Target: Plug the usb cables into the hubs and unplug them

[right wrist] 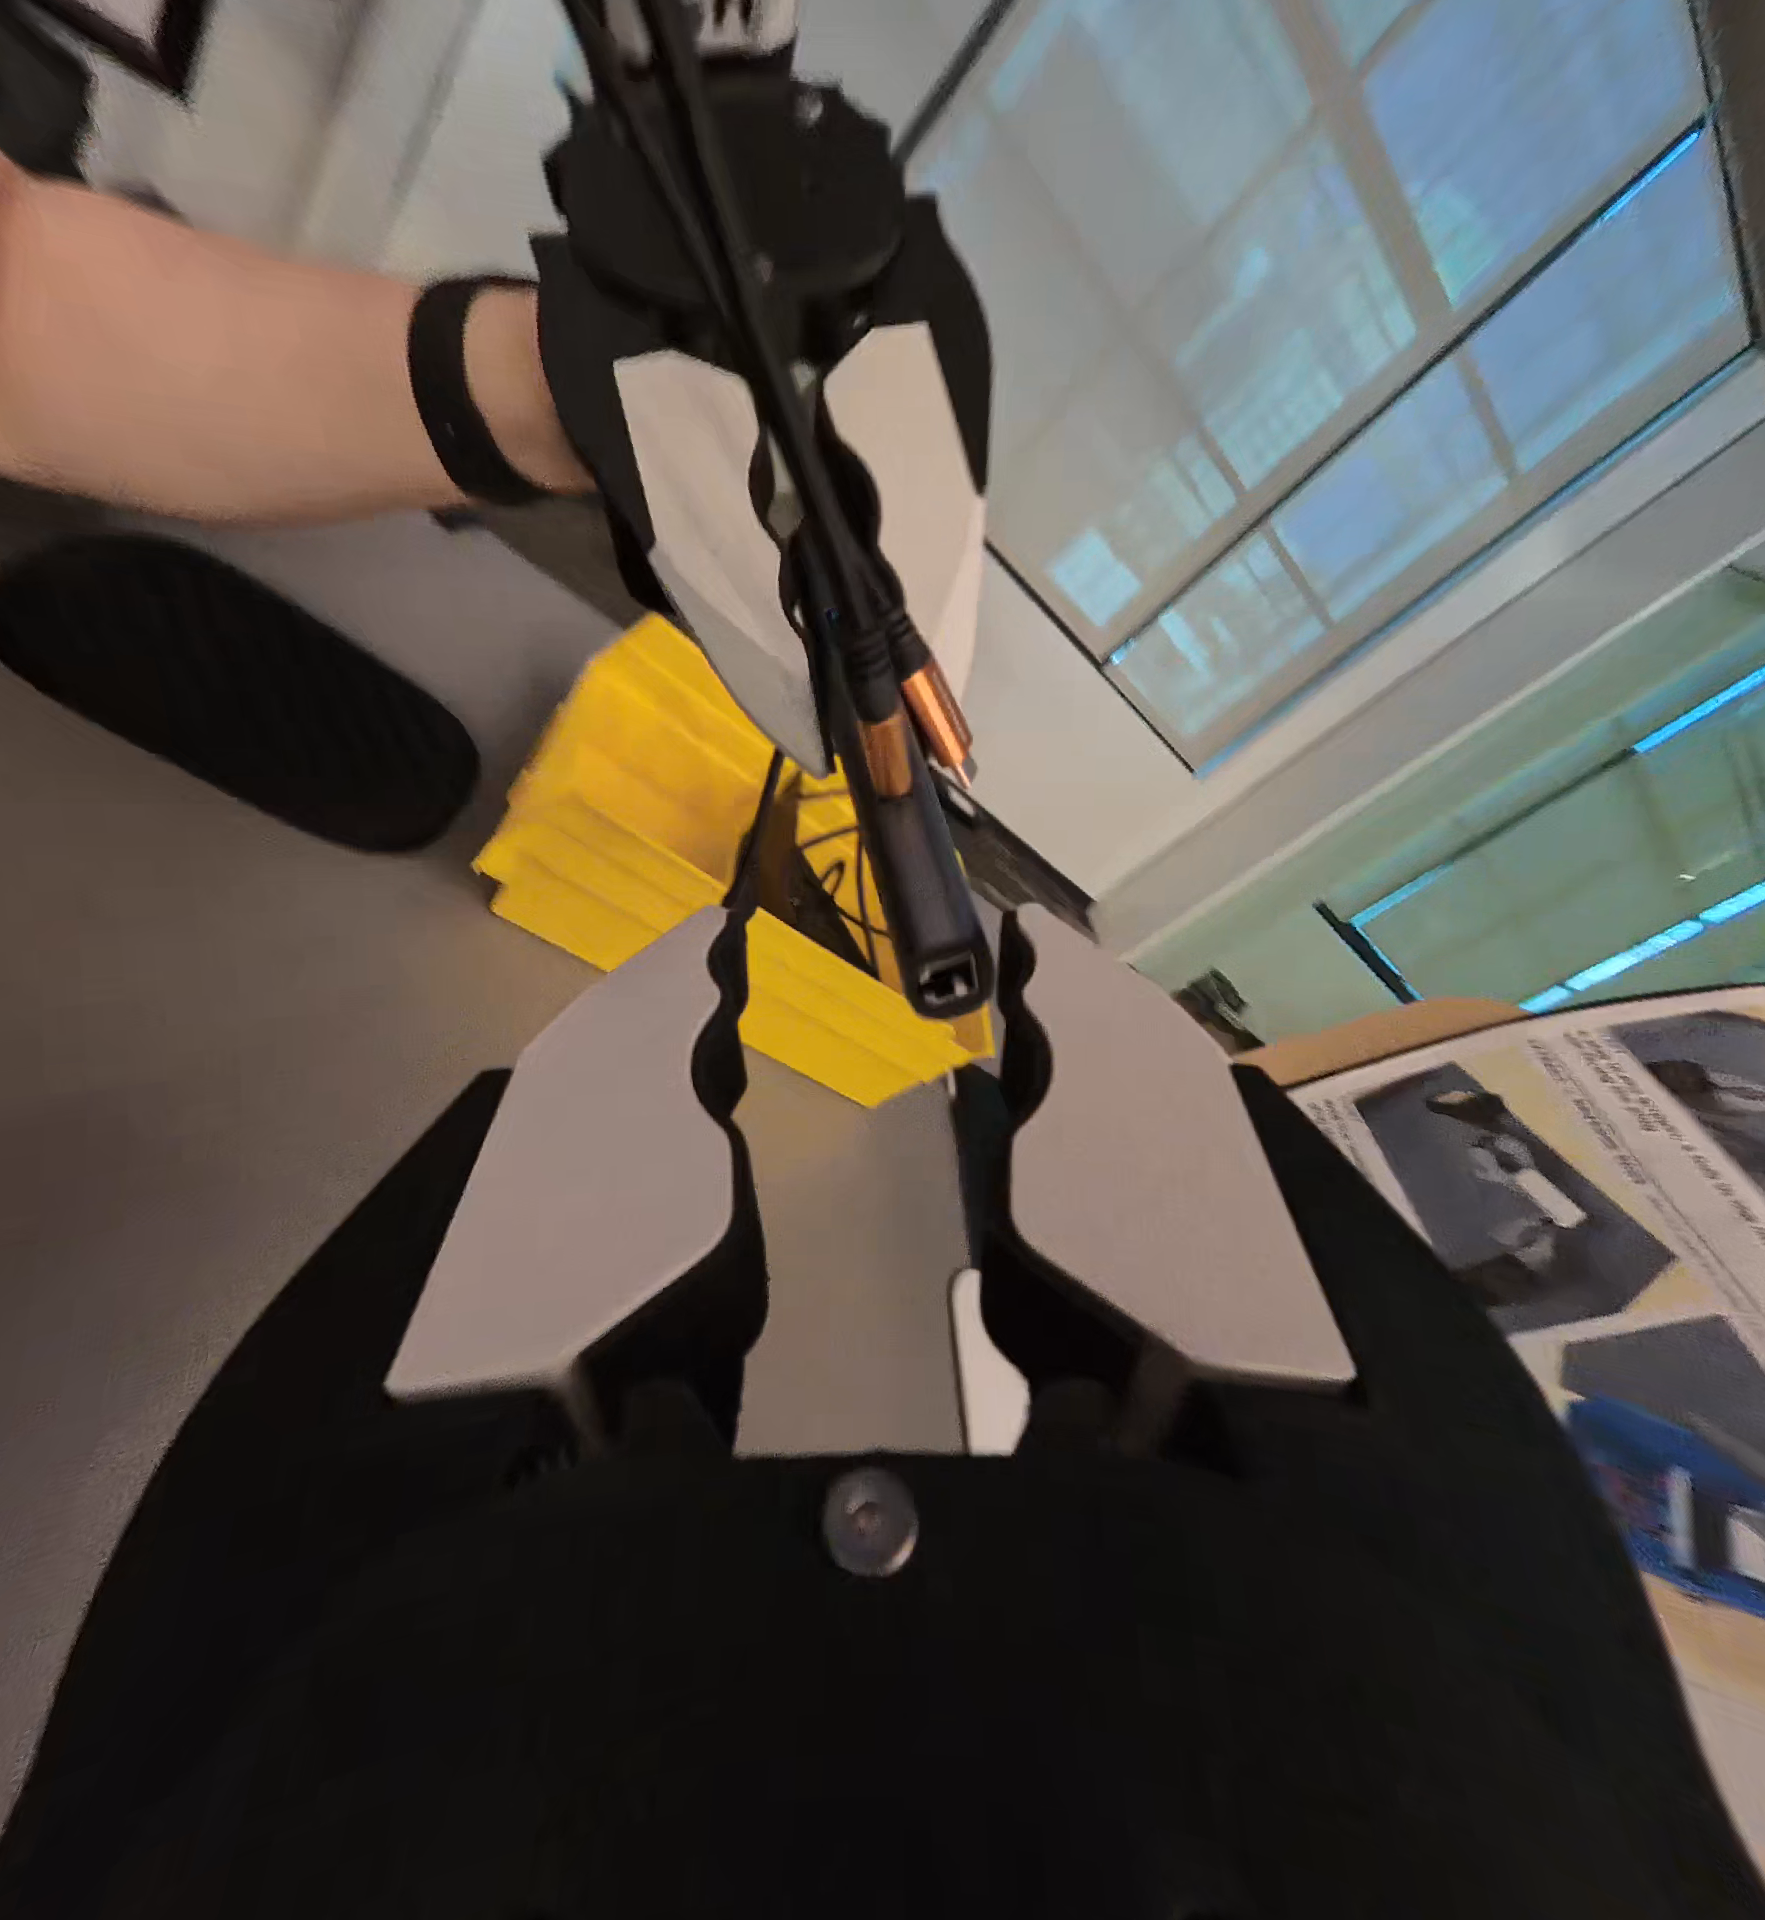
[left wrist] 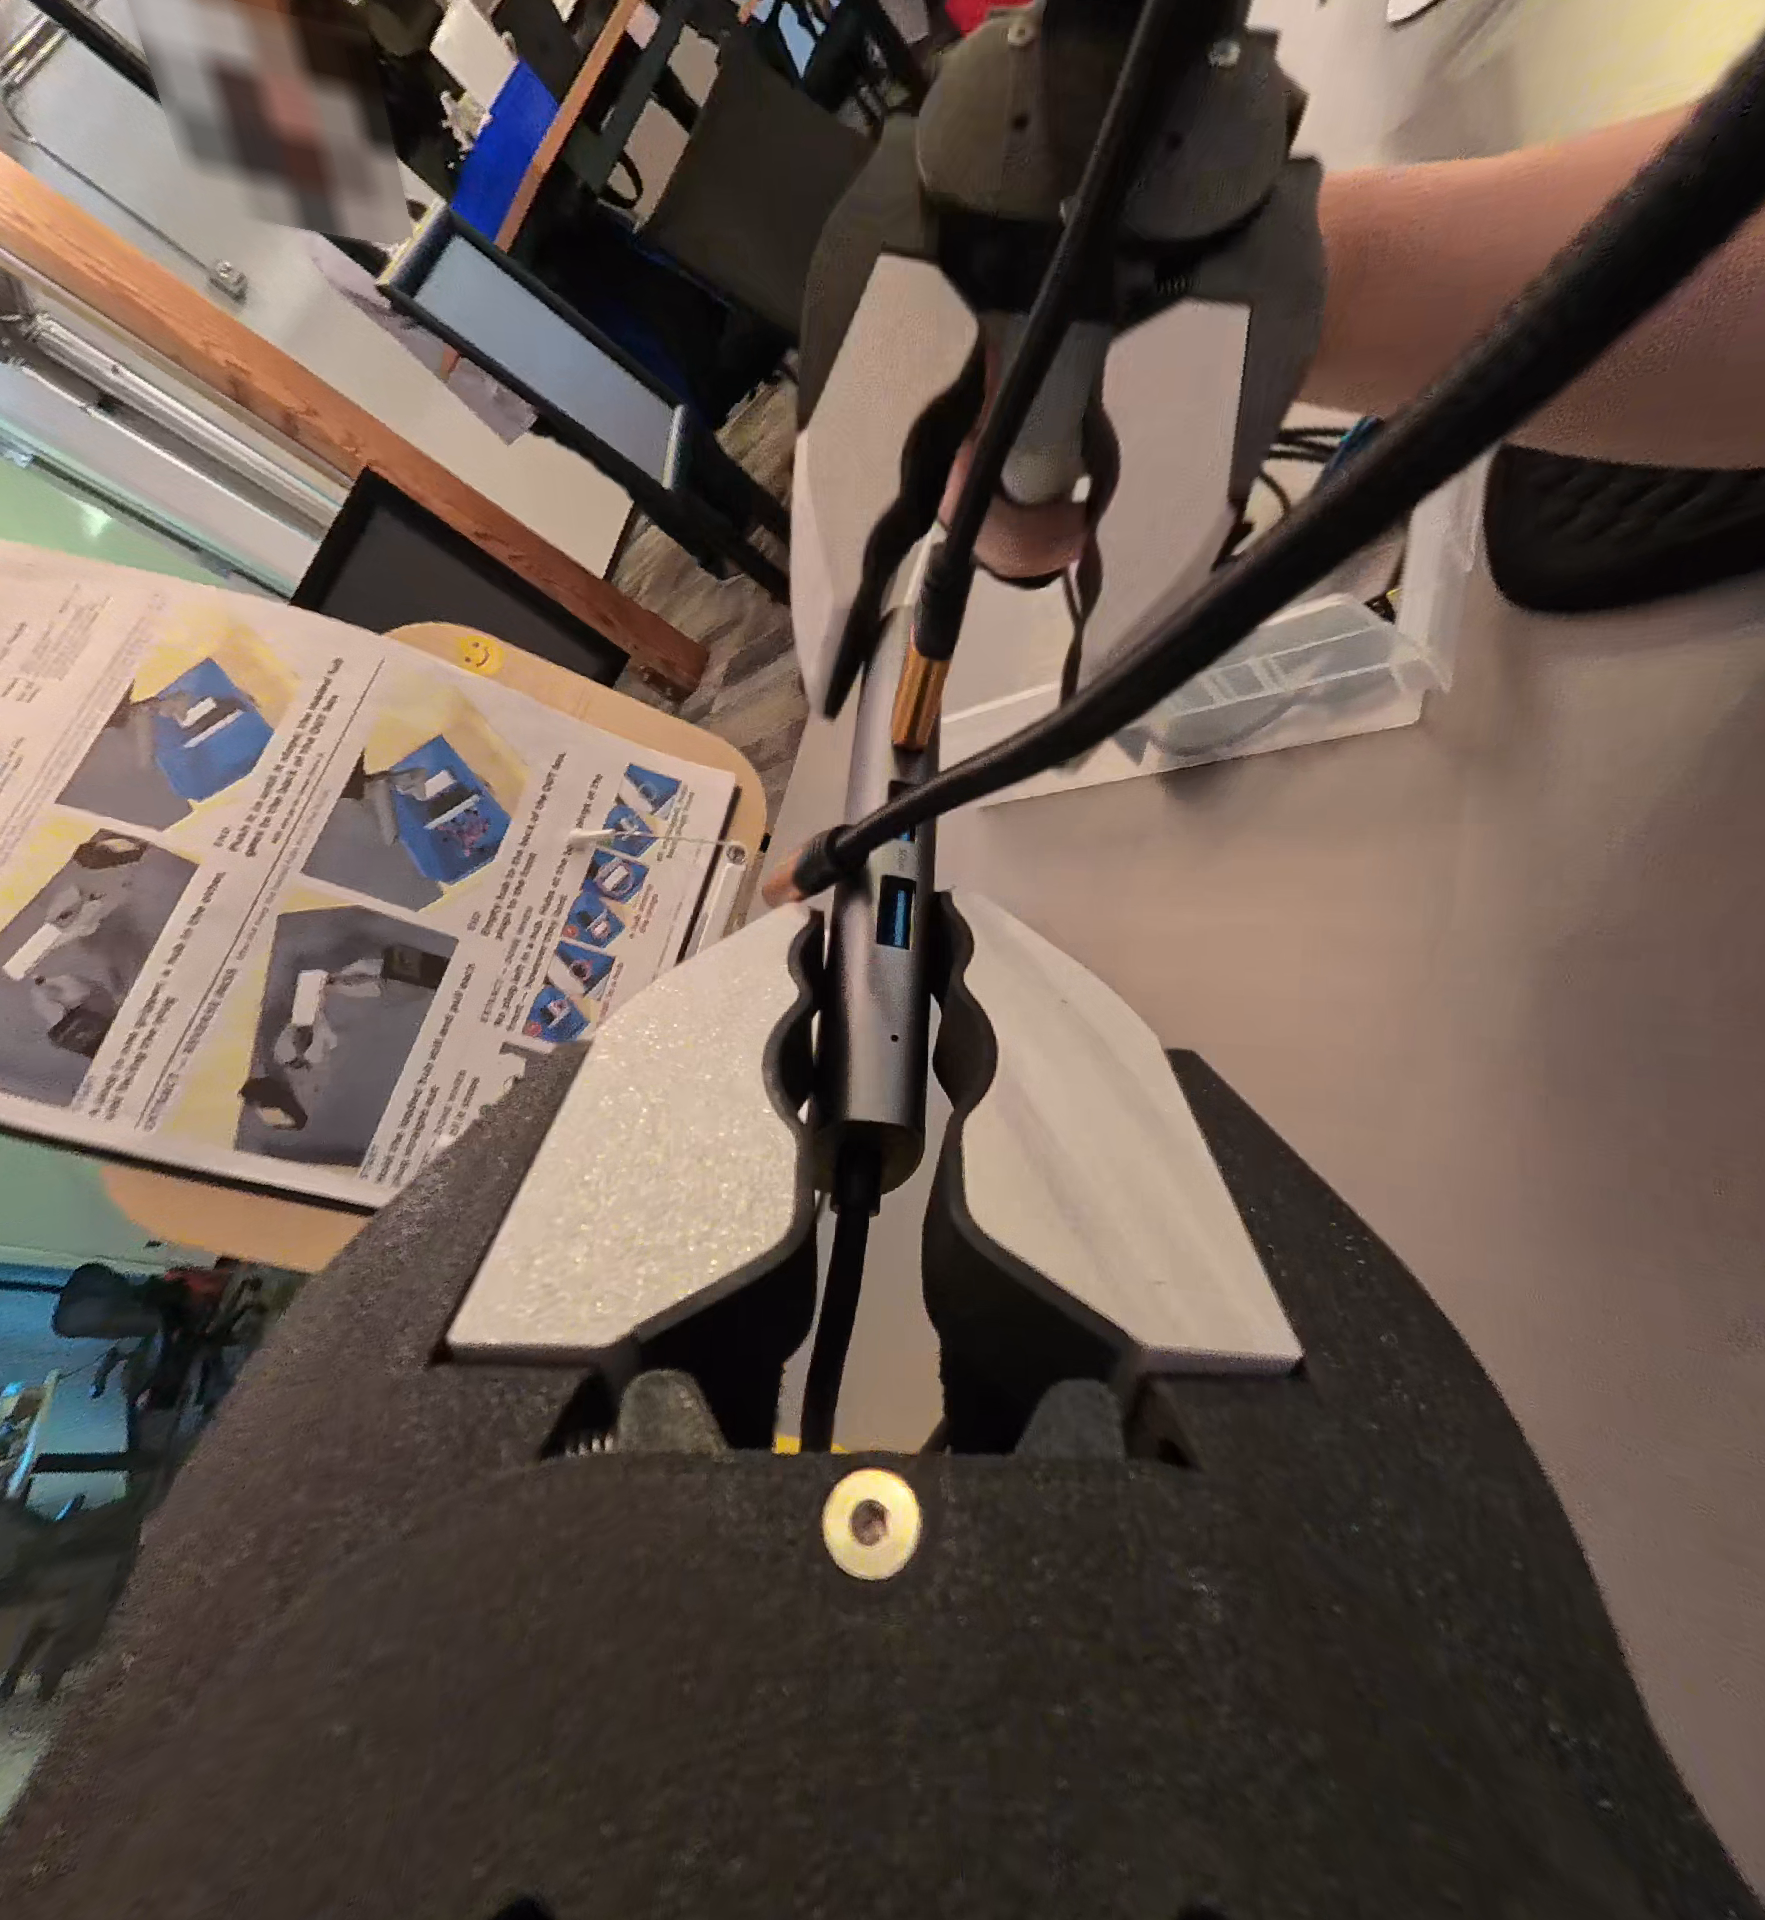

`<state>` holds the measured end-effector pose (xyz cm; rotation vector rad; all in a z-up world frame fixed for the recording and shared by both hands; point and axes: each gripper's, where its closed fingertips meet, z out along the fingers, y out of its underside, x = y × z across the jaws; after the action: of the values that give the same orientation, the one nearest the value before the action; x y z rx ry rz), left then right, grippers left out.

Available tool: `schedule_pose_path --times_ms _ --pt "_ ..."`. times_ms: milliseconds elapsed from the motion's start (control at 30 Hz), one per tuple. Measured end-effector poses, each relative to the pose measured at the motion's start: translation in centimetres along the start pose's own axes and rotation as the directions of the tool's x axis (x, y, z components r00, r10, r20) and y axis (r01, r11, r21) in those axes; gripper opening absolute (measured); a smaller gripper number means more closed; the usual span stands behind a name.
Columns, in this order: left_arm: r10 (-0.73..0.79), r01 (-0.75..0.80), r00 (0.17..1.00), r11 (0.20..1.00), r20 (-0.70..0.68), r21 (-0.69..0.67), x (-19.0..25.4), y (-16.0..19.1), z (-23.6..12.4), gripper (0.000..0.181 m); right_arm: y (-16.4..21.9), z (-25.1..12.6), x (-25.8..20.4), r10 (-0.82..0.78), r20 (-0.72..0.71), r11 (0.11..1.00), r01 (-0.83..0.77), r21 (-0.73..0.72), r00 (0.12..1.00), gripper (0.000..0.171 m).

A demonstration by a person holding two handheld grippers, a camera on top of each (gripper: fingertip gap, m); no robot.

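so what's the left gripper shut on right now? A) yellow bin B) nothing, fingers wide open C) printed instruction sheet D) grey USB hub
D: in the left wrist view the left gripper has its fingers closed around the grey USB hub, which sticks out ahead with a blue port showing; the right gripper sits open around the hub's far end.

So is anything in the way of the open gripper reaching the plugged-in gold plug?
Nothing blocks the right gripper from the plugged-in gold plug. A loose second plug hangs right beside it, though.
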<state>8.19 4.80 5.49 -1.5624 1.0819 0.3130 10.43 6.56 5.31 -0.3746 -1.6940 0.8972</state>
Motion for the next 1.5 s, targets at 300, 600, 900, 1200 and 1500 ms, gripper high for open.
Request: schedule_pose_path --times_ms 300,600,900,1200,1500 --pt "0.039 -0.037 0.998 0.999 -0.046 0.037 1.1 0.4 1.7 0.02 1.9 1.0 -0.1 -0.125 -0.017 0.987 0.123 -0.106 0.992 0.019" --pt "0.081 -0.067 0.995 0.977 -0.064 0.202 1.4 0.7 -0.7 0.024 1.0 0.6 -0.2 -0.199 -0.024 0.98 0.198 -0.035 0.98 0.019" --pt "0.157 -0.16 0.987 0.961 0.032 0.225 1.5 0.4 0.8 0.019 -0.1 1.4 -1.0 -0.267 -0.041 0.964 0.267 -0.015 0.963 0.019" --pt "0.151 -0.16 0.987 0.951 0.054 0.264 1.6 -0.1 1.0 0.02 -0.4 0.9 -1.0 -0.271 -0.041 0.962 0.272 0.018 0.962 0.019" --pt "0.203 -0.202 0.946 0.979 0.253 -0.029 -1.4 2.3 2.3 0.017 2.1 1.0 2.6 -0.121 -0.226 0.992 0.113 -0.047 0.967 0.032"
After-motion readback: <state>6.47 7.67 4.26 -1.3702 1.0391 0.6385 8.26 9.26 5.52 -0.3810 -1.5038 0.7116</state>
